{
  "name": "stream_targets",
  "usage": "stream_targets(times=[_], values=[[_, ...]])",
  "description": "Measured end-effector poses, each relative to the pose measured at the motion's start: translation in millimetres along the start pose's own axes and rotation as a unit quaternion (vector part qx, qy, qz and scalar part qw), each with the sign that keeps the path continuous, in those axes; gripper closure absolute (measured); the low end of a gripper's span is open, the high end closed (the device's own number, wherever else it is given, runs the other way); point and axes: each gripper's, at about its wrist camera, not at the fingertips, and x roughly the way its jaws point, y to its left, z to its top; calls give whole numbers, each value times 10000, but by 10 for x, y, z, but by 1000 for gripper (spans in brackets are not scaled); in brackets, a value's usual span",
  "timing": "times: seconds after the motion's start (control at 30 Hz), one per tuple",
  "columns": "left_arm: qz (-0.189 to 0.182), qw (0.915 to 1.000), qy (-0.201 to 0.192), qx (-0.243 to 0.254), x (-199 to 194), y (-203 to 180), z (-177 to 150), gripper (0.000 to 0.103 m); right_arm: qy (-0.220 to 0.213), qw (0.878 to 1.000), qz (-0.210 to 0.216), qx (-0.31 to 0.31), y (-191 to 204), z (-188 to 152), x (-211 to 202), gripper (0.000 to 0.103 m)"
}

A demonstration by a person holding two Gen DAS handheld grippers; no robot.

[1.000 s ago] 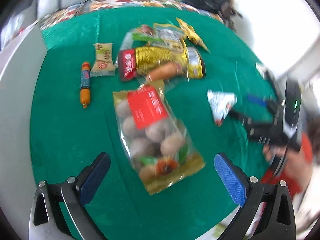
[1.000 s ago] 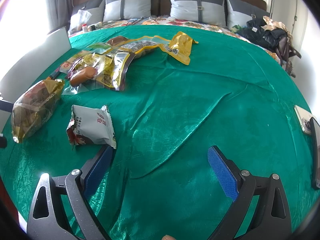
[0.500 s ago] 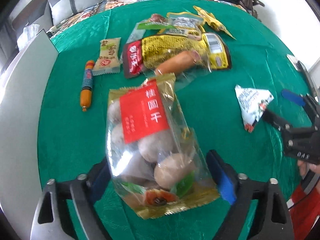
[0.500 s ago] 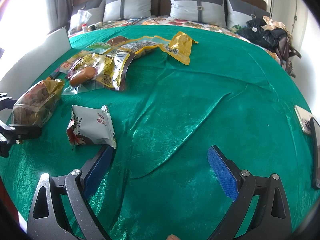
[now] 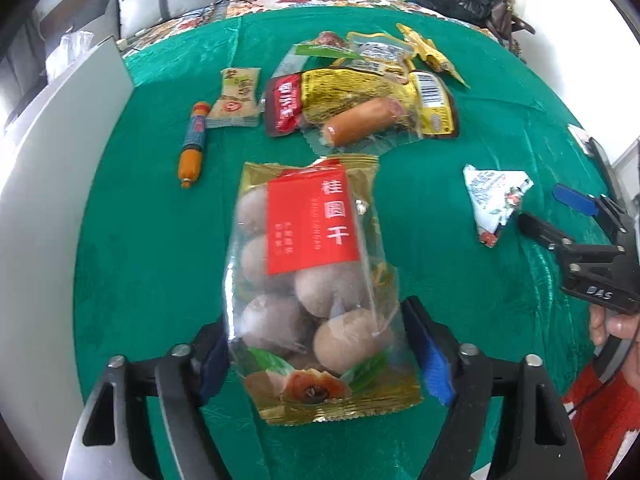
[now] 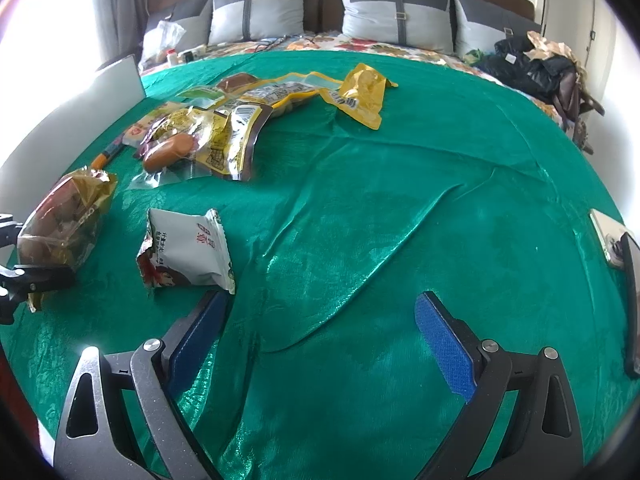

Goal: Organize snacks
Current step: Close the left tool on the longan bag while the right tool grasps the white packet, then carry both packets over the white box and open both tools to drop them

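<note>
My left gripper (image 5: 320, 354) is shut on a clear bag of dried longans with a red label (image 5: 312, 280) and holds it over the green cloth (image 5: 140, 240); the bag also shows in the right wrist view (image 6: 64, 216). My right gripper (image 6: 320, 336) is open and empty above the cloth, just right of a white snack packet (image 6: 188, 248), which also shows in the left wrist view (image 5: 494, 200). Beyond lie a yellow and red bag (image 5: 360, 100), a loose sausage (image 5: 360, 120), a beige packet (image 5: 236, 98) and an orange sausage stick (image 5: 194, 142).
A white board (image 6: 60, 120) stands along the cloth's left side. More packets (image 6: 360, 92) lie toward the pillows (image 6: 256, 12). Dark bags (image 6: 540, 68) sit at the far right. A phone-like object (image 6: 608, 236) lies at the right edge.
My left gripper closed around the longan bag and lifted it off the cloth. My right gripper stayed still and open.
</note>
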Motion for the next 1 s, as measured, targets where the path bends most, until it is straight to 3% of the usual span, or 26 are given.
stream_targets(times=[0.2,0.23,0.27,0.37,0.5,0.57,0.6,0.63,0.83,0.93,1.0], values=[[96,9998,-166,-79,-28,3,74,22,-285,9968,419,624,-188,25,-182,7],[163,9997,-150,-71,-8,2,81,24,-395,9964,465,590,-173,34,-232,7],[114,9998,-162,-85,1,8,77,33,-503,9960,552,486,-135,46,-282,7],[-17,9992,-326,-211,-52,57,22,40,-662,9929,986,109,74,85,-335,7],[-220,9976,-473,-461,-208,177,-116,41,-241,9906,1338,-175,425,225,-122,9],[-374,9958,-540,-630,-323,256,-191,41,-34,9905,1306,-441,592,287,3,10],[-463,9946,-588,-715,-409,312,-222,41,116,9916,1158,-564,656,309,86,15],[-523,9934,-666,-771,-518,375,-252,41,279,9929,983,-613,675,312,160,60],[-649,9852,-1216,-1016,-1236,762,-436,41,278,9961,829,67,482,316,-66,63],[-570,9801,-1423,-1264,-1535,1077,-546,41,41,9922,1227,229,603,484,-400,63],[-413,9753,-1553,-1514,-1731,1384,-618,41,-147,9876,1560,72,892,681,-645,63]])
